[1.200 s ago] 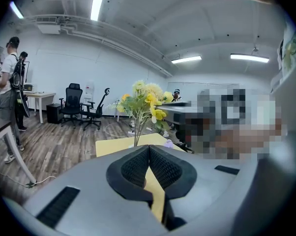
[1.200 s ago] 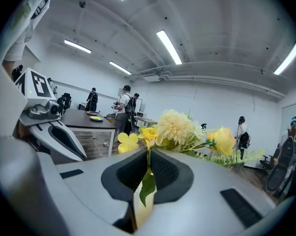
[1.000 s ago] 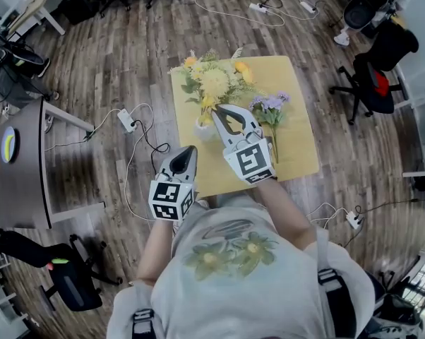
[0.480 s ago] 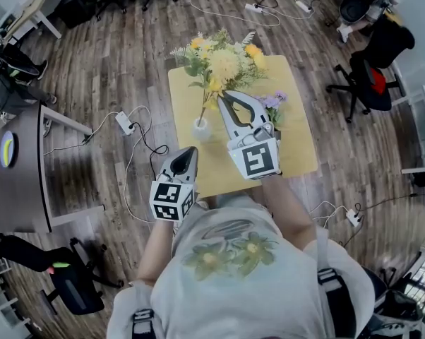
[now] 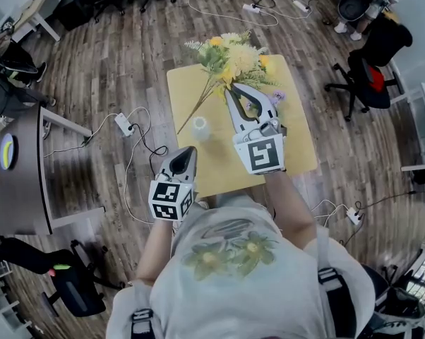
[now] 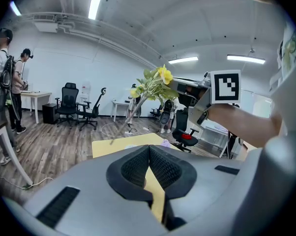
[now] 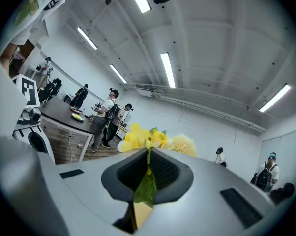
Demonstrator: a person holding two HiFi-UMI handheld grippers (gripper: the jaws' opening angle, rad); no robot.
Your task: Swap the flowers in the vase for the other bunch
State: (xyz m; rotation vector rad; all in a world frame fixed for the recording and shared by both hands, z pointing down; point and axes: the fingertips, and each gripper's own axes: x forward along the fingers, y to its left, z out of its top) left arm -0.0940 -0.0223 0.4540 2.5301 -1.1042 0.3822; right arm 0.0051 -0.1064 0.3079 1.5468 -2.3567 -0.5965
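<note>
In the head view my right gripper (image 5: 231, 90) is shut on the yellow bunch (image 5: 235, 54), which hangs above the yellow table (image 5: 219, 168). Its long stems (image 5: 191, 113) slant down to the left, clear of the small white vase (image 5: 200, 128). The vase stands alone and upright on the table. The purple bunch (image 5: 277, 96) lies on the table, mostly hidden behind my right gripper. In the right gripper view the jaws pinch a green stem and leaf (image 7: 147, 183) below the yellow blooms (image 7: 140, 136). My left gripper (image 5: 191, 150) hovers at the table's near edge, shut on nothing (image 6: 149, 149).
Wooden floor surrounds the table, with cables and a power strip (image 5: 123, 123) to the left. Office chairs (image 5: 371, 73) stand to the right and a dark desk (image 5: 18, 168) to the left. People (image 6: 8, 82) stand in the background.
My right gripper has risen with the yellow bunch; the stems have come out of the vase and now slant free above it. The left gripper has stayed put.
</note>
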